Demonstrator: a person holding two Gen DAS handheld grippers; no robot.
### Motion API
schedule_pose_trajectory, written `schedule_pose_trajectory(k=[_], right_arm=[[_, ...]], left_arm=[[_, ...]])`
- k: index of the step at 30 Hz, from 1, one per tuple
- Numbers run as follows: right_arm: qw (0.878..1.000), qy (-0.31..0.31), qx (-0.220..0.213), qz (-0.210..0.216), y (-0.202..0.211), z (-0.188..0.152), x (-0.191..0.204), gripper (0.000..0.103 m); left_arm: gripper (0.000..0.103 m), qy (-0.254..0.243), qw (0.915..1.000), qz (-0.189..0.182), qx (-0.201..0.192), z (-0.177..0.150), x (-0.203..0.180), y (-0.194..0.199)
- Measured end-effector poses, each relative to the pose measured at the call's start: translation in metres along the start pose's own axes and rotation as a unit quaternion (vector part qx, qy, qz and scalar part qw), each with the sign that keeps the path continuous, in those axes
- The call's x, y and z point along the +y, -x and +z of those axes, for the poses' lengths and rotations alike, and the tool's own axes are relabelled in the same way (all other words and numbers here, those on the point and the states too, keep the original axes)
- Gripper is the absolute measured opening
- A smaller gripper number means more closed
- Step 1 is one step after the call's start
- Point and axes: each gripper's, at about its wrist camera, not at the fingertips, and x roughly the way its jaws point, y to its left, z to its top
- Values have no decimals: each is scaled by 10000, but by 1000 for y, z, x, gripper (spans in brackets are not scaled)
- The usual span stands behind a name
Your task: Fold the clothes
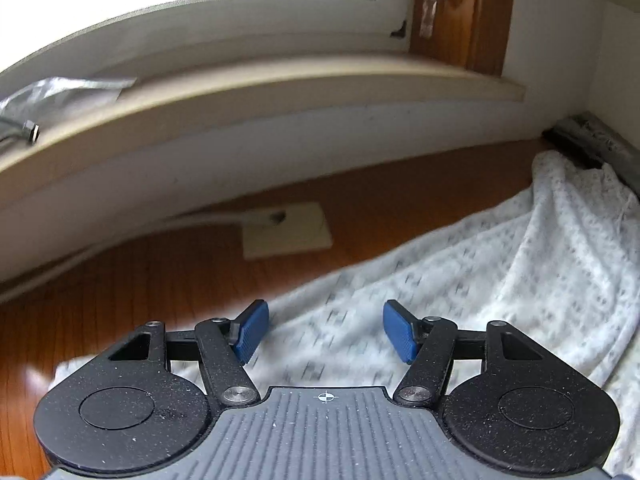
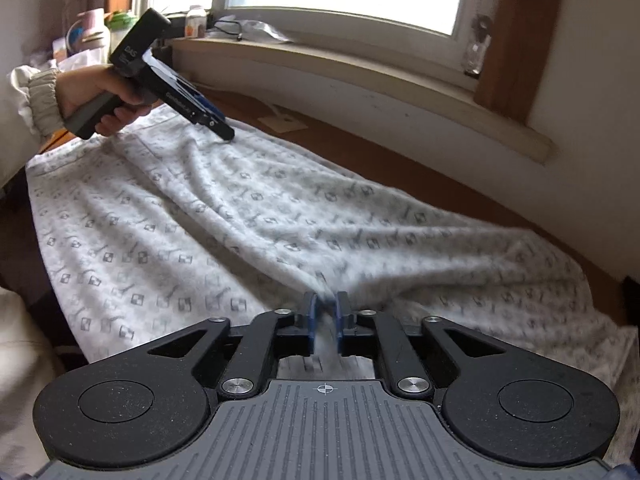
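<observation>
**Inspector:** Item under review: the cloth (image 2: 248,216), white with a small grey repeating print, lying rumpled across the wooden table (image 1: 120,280) below the window sill (image 1: 280,80).

**Assistant:** Handling?

**Inspector:** I judge it light, soft and limp, not fragile. It will sag and crease wherever unsupported, so take it at edges or corners, both hands level.

**Assistant:** Gripper states?

**Inspector:** The right gripper (image 2: 325,316) has its blue pads nearly together, pinching a raised ridge of cloth at the near edge. The left gripper (image 1: 322,330) stands spread, nothing between the pads, hovering over the cloth's far edge.

**Assistant:** Risk?

**Inspector:** A one-sided pull would likely drag the cloth askew.
</observation>
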Motion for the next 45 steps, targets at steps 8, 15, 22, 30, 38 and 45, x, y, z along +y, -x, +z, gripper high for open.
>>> schedule_pose_trajectory(k=[8,15,22,30,38,45], right_arm=[[9928,-913,-79,-773,-18,27,-63,42],[9635,-2085,94,-1677,-81,55,-130,42],[9414,-2744,353,-1931,-116,56,-164,42],[9387,-2800,224,-1997,-81,49,-163,5],[9179,-3311,507,-2127,-71,21,-174,8],[9172,-3164,305,-2403,-59,31,-168,46]], left_arm=[[76,-77,9966,-565,-589,10,-14,-4],[77,-41,9939,-882,-656,-3,-14,-17],[79,-320,9934,-835,-723,-10,-24,-15],[80,-84,9923,-972,-758,-10,-14,-15],[82,-153,9927,-996,-657,-9,-16,-18],[83,-116,9929,-1008,-621,-9,-15,-20]])
